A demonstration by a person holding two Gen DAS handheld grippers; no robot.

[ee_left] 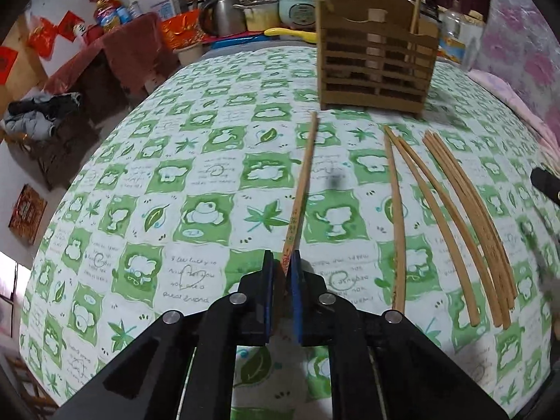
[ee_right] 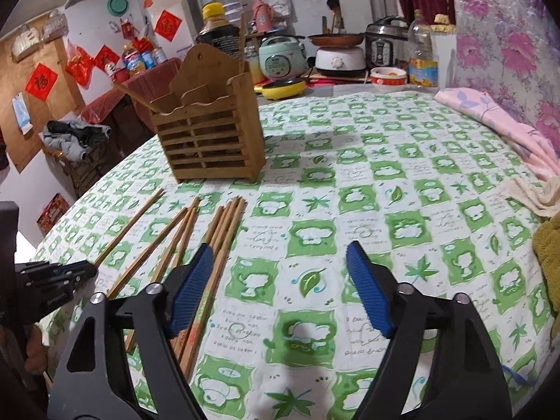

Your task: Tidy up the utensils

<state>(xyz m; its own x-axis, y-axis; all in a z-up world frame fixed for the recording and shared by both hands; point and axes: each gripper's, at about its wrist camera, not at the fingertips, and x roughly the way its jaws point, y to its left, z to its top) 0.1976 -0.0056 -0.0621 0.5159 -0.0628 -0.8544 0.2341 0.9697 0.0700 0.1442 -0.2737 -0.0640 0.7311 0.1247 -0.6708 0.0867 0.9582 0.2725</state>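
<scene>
My left gripper (ee_left: 282, 262) is shut on the near end of one wooden chopstick (ee_left: 303, 178), which points toward the wooden slatted utensil holder (ee_left: 376, 70) at the far side of the table. Several more chopsticks (ee_left: 455, 217) lie on the cloth to its right. The holder has chopsticks standing in it. In the right wrist view my right gripper (ee_right: 280, 262) is open and empty above the cloth, just right of the loose chopsticks (ee_right: 196, 245). The holder (ee_right: 213, 140) stands beyond them. The left gripper (ee_right: 59, 280) shows at the left edge.
The table wears a green-and-white patterned cloth (ee_right: 385, 210). A pink cloth (ee_right: 507, 129) and a towel (ee_right: 549, 273) lie at its right edge. Rice cookers, pots and bottles (ee_right: 350, 56) crowd the counter behind. A red-draped cabinet (ee_left: 115, 59) stands at the left.
</scene>
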